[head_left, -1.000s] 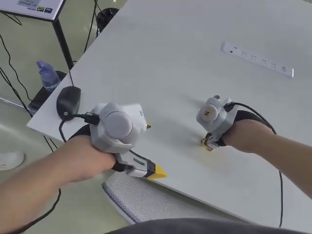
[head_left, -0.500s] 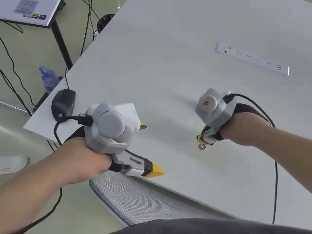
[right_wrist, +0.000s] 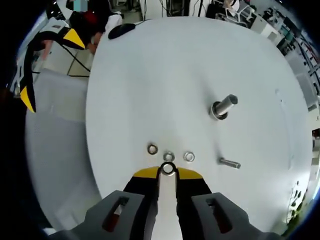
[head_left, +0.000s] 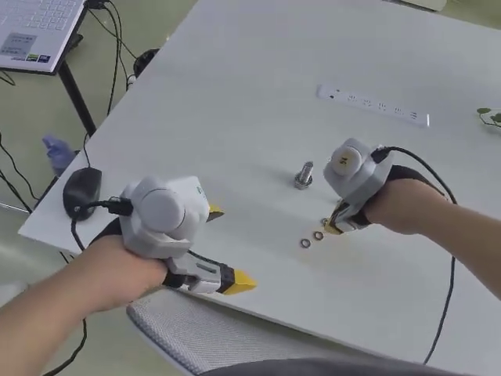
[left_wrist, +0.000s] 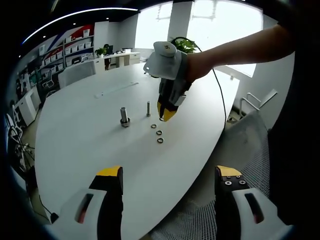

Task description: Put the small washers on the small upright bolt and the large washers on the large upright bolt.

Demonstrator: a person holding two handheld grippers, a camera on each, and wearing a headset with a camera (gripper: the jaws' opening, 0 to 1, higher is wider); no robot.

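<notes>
One washer (right_wrist: 168, 169) sits right at the yellow tips of the right hand-held gripper (right_wrist: 168, 173). The jaws are drawn nearly together on it, with a thin slit left between them. The tips are low over the desk (right_wrist: 150, 75), on the person's side of the large upright bolt (right_wrist: 222, 107).

Three more washers (right_wrist: 169, 156) lie flat in a loose row just ahead of those tips, between them and the large upright bolt and well short of its base. They are apart from one another. Whether any of them is small or large is too fine to tell. In the head view, two washers of that row (head_left: 305, 243) show just beside the gripper's tip, nearer the person than the large upright bolt (head_left: 304, 176).

The small upright bolt (left_wrist: 148, 108) stands near the large upright bolt (left_wrist: 124, 117), on the side where the right hand-held gripper (left_wrist: 166, 114) comes down. It is thinner than the large one, and neither carries a washer.

The left hand-held gripper (left_wrist: 169, 175) is spread wide with nothing between its jaws. It is held over the desk's near edge, well apart from the large upright bolt and pointed toward it. In the head view, this left hand-held gripper (head_left: 227, 247) hangs above the edge with a mesh chair (head_left: 196, 337) below it.

Beyond the large upright bolt, a white power strip (head_left: 374, 104) lies on the desk. Far to the bolt's left, a black mouse (head_left: 81, 190) rests at the desk's corner. A laptop (head_left: 35, 31) sits on a separate stand past that corner.
</notes>
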